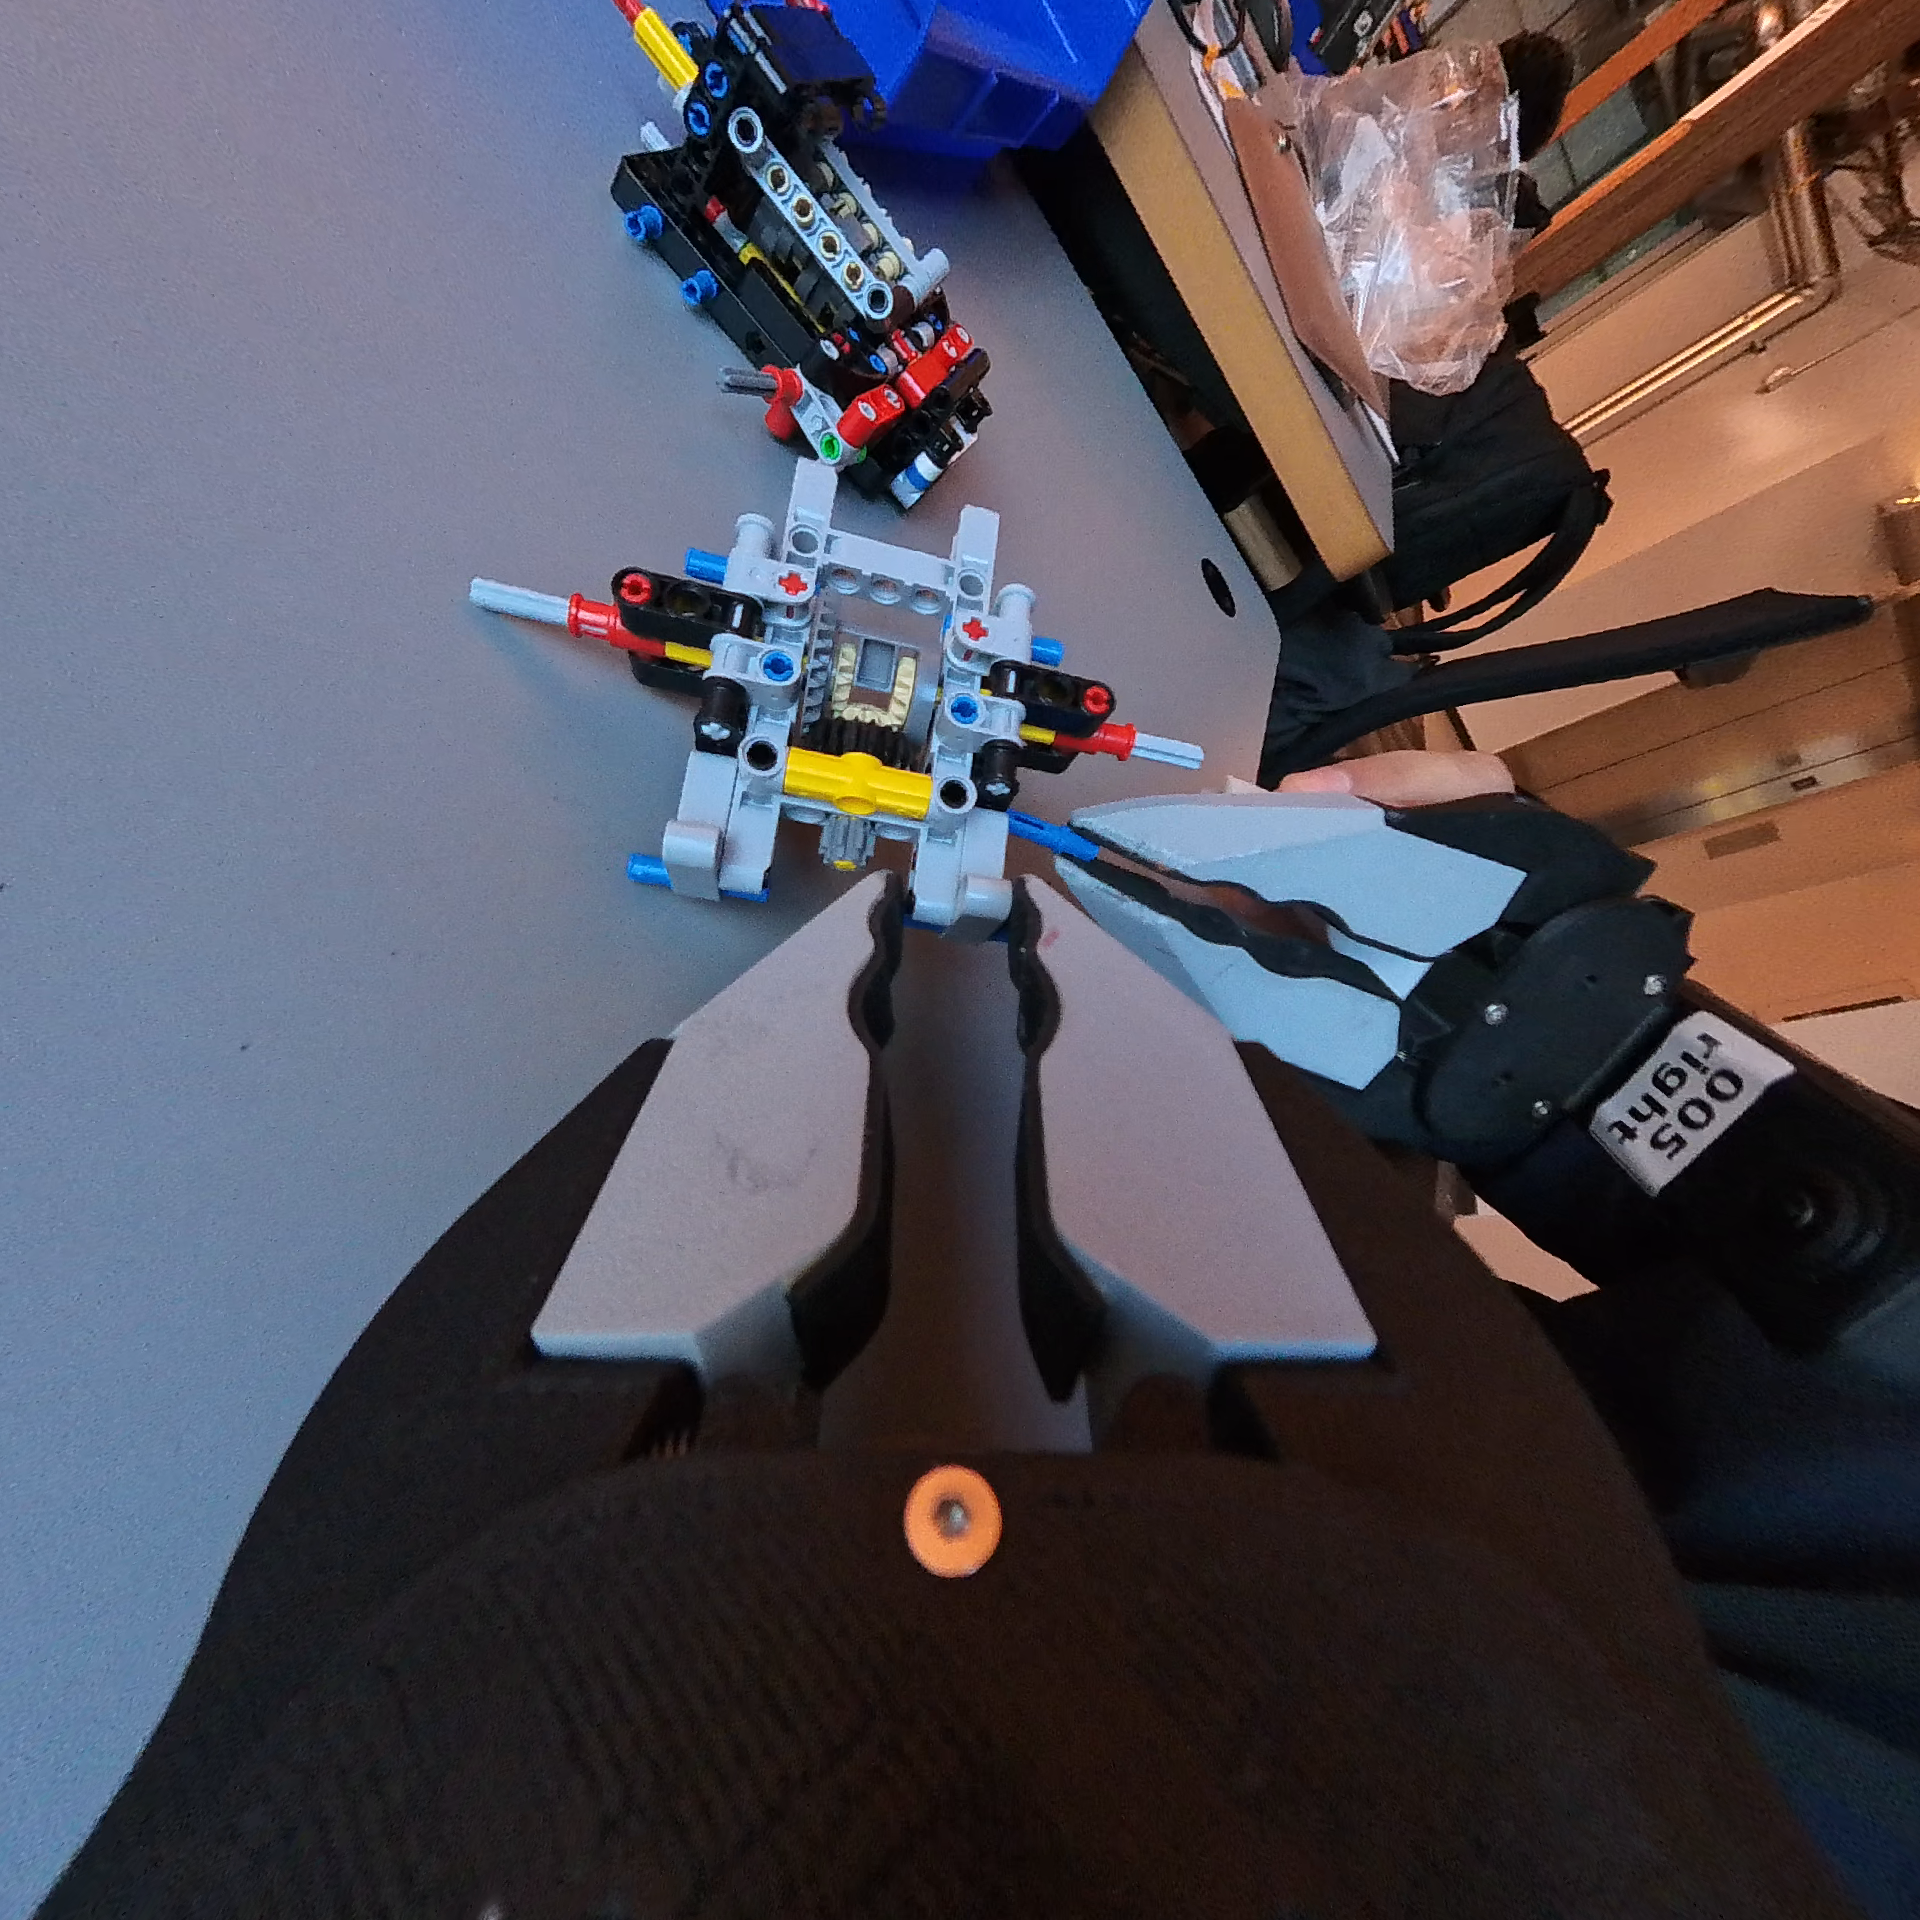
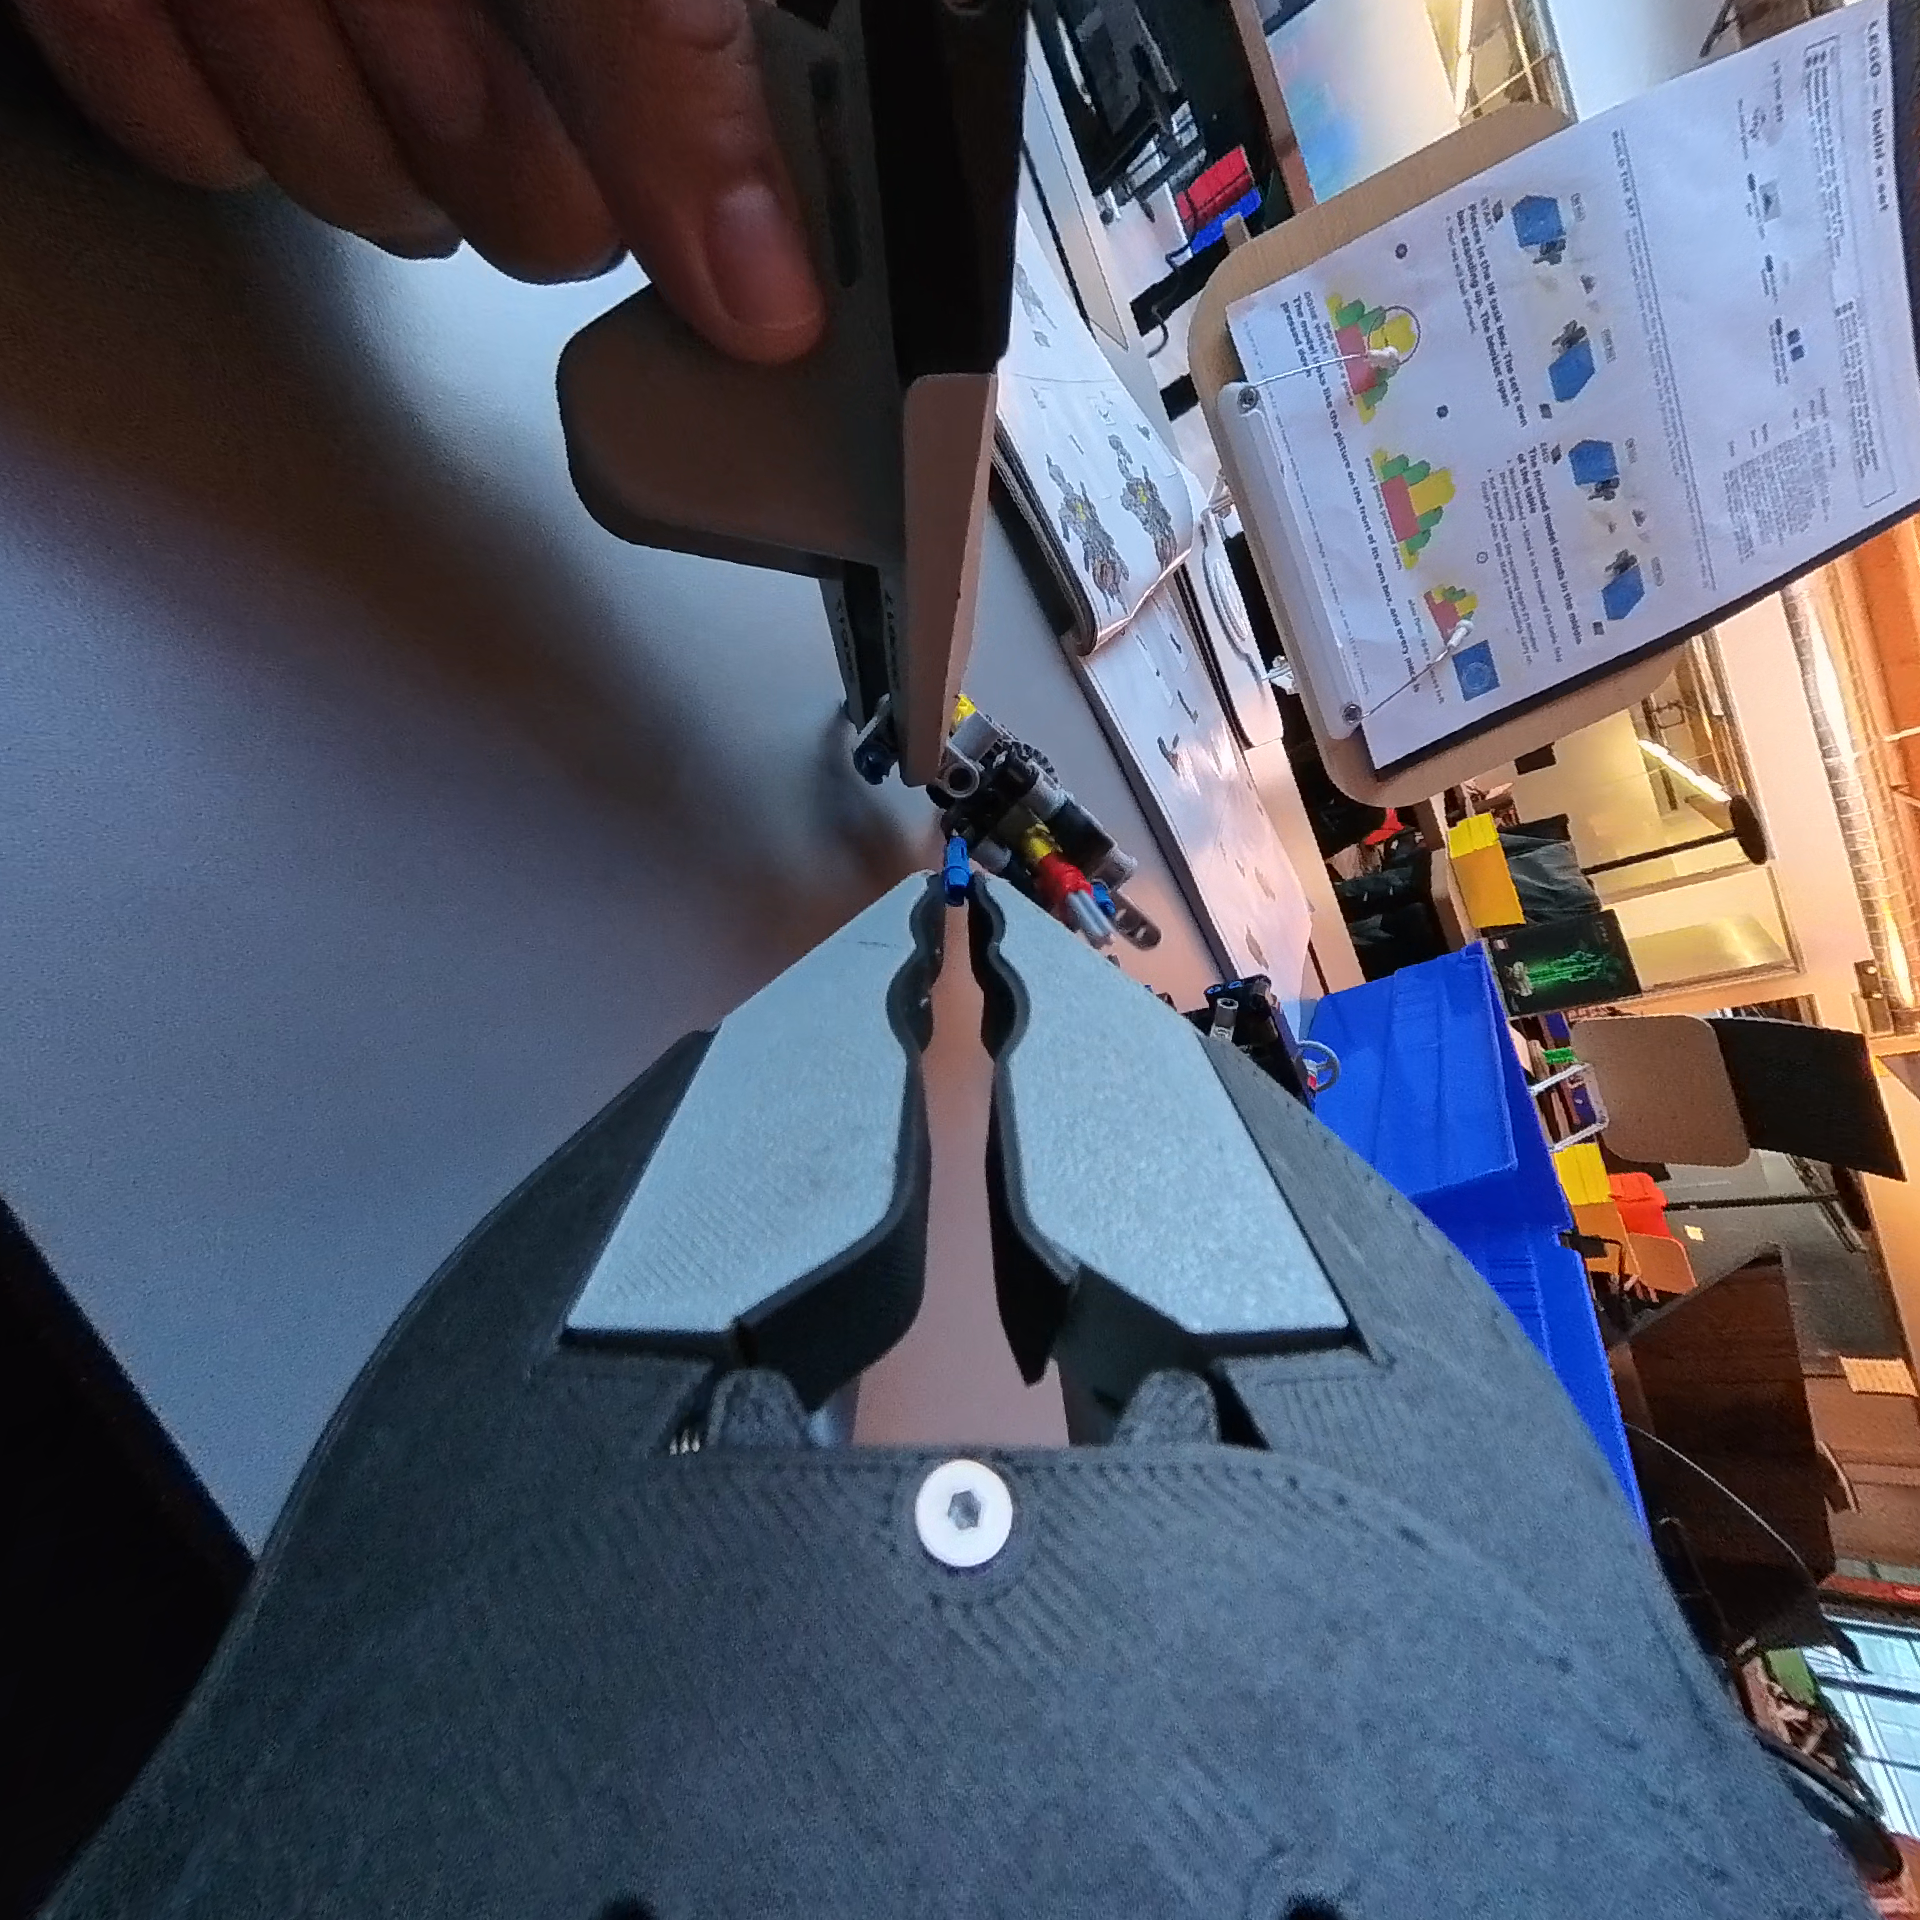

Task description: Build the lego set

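1. Grey fingers of the left gripper clamp a leg of the grey brick frame at centre, steadying it on the table.
2. Beside it, the right gripper pinches a blue pin against the frame's side.
3. Farther, upper centre, a black brick model lies apart.

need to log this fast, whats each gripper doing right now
Left gripper: closed on the near grey arm of the brick assembly.
Right gripper: closed on a small blue pin beside that assembly.
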